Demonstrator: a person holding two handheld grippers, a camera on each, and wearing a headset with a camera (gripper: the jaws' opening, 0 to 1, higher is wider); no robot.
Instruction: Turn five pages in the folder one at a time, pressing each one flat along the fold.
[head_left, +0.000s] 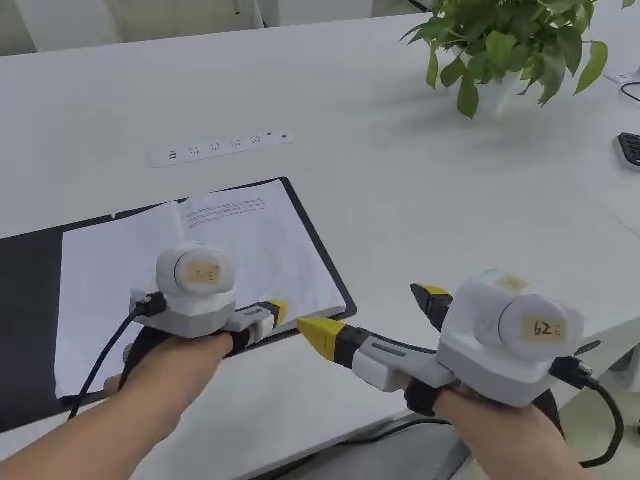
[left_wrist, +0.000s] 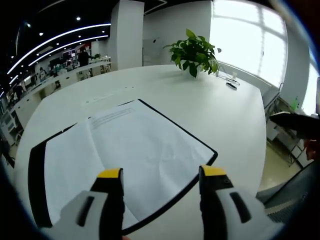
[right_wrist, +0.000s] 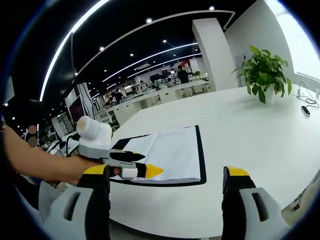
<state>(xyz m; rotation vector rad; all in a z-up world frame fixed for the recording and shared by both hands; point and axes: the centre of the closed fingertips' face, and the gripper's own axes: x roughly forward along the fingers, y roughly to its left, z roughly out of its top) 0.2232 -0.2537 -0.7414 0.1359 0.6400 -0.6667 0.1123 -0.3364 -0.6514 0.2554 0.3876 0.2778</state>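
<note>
Black flat folder (head_left: 28, 320) with white paper pages lies open on the broad, smooth white desk (head_left: 400, 200), at the near left, its spread running left to right and its fold running away from the person at a slight slant. A leafy green potted plant (head_left: 510, 45) stands well apart at the far right.

The top white page (head_left: 250, 250) looks thin and slightly rippled, with a few lines of print at its far end and the black cover showing as a narrow border along its right edge.

The left claw (left_wrist: 162, 172) hovers over the near part of the folder, close to the fold, with its jaws spread wide and nothing between them. The right claw (head_left: 372, 314) sits off the folder to the right, above the desk's near edge, pointing left at the page's near right corner, jaws also wide apart and empty. It seems the nearer one to lift that free corner, leaving the left to press along the fold.

A pale flush socket strip (head_left: 220, 147) lies beyond the folder.
</note>
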